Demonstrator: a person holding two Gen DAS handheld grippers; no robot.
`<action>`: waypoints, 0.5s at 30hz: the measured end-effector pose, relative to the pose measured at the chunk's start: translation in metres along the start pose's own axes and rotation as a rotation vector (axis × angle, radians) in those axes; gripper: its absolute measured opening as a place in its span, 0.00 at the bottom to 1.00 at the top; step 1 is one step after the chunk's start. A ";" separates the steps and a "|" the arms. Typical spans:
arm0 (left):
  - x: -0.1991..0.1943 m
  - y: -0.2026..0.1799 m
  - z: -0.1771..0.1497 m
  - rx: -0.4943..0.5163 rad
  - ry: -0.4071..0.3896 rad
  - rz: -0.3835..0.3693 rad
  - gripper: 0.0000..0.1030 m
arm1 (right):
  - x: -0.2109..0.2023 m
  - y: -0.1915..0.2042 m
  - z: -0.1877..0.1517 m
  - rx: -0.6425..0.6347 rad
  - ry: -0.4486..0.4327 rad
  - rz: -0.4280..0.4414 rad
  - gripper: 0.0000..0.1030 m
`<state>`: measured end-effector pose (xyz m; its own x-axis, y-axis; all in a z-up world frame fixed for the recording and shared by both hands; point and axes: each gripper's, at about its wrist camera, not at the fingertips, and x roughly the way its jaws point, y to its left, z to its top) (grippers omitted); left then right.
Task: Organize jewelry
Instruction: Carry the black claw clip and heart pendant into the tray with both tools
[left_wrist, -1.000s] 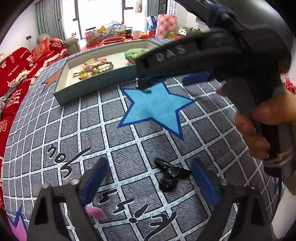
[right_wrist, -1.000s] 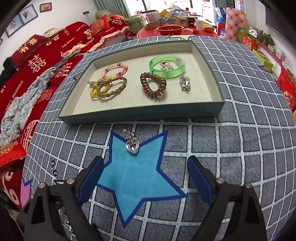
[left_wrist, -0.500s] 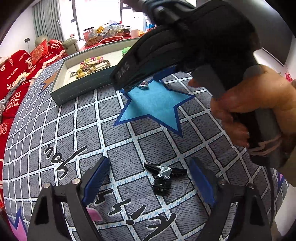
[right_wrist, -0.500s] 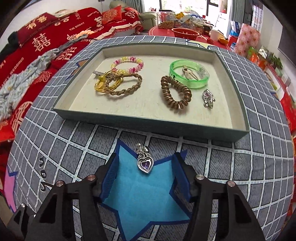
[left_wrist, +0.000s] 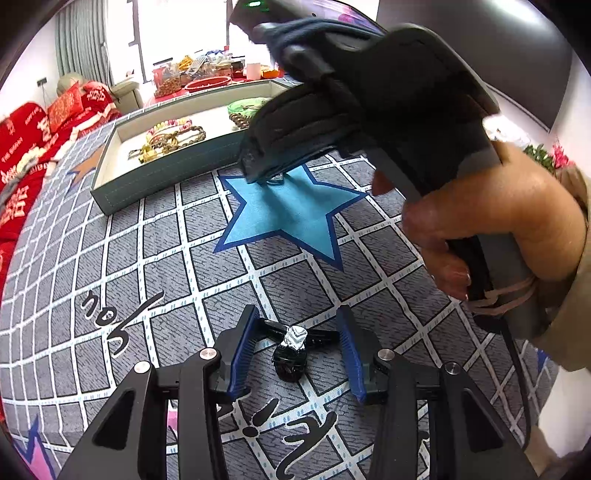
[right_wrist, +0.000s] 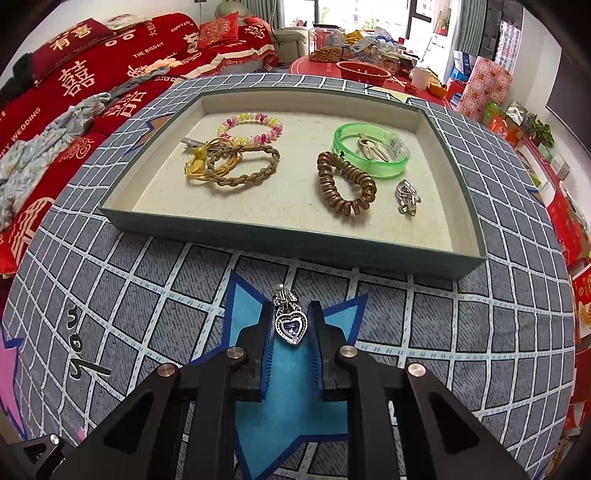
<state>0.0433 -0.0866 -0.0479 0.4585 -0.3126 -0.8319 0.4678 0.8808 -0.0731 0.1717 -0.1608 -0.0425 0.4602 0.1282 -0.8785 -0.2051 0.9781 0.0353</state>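
Two pickups underway: right gripper (right_wrist: 291, 326) pinches heart pendant (right_wrist: 290, 324) at frame centre, next lift into tray (right_wrist: 295, 245); left gripper (left_wrist: 295, 354) spread around black clip (left_wrist: 293, 345).

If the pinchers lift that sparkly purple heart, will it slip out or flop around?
The heart pendant looks small, hard and shiny, so it may slip or twist between the right gripper fingers, which close in on its sides. Its bail on top seems hinged, so it could dangle. It is probably very light.
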 end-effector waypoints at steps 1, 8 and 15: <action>-0.002 0.002 0.000 -0.007 0.001 -0.004 0.54 | -0.001 -0.002 -0.001 0.010 -0.001 0.006 0.19; -0.005 0.012 0.001 -0.050 -0.001 -0.001 0.54 | -0.015 -0.015 -0.010 0.073 -0.018 0.047 0.19; -0.013 0.030 0.013 -0.070 -0.048 0.029 0.54 | -0.032 -0.029 -0.025 0.148 -0.030 0.088 0.19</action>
<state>0.0616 -0.0603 -0.0318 0.5078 -0.3015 -0.8070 0.4007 0.9119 -0.0886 0.1409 -0.1978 -0.0274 0.4721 0.2166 -0.8545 -0.1170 0.9762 0.1828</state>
